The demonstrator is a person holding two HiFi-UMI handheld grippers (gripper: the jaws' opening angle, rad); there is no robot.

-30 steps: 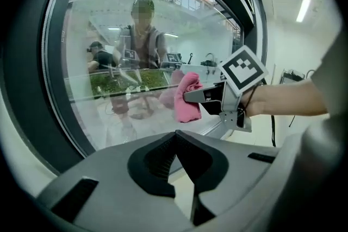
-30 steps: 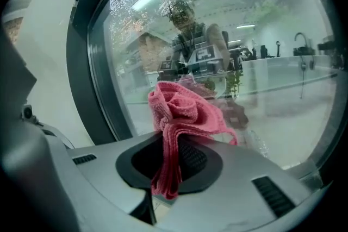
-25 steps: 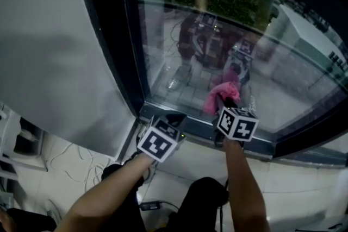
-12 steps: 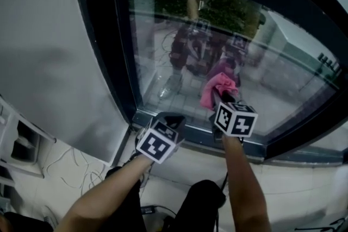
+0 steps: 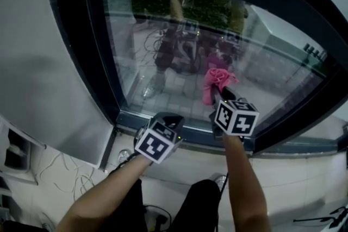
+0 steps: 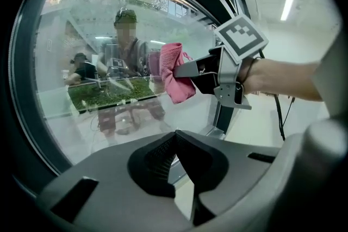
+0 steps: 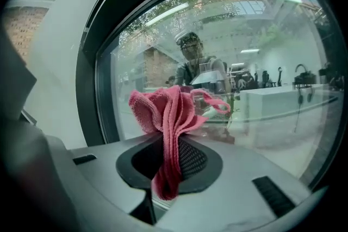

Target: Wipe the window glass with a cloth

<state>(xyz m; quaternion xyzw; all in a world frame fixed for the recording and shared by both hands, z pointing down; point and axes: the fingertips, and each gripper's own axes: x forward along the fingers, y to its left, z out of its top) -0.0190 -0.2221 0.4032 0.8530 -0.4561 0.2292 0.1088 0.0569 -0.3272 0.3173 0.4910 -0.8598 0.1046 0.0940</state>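
Pink cloth [image 7: 166, 111] in right claw [image 7: 168, 145], dark-framed glass [image 5: 163, 51]

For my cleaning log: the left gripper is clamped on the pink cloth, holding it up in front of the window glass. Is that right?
Not quite. The right gripper is the one clamped on the pink cloth, holding it up in front of the window glass. The right gripper view shows the cloth pinched between its jaws. The left gripper has its jaws together on nothing.
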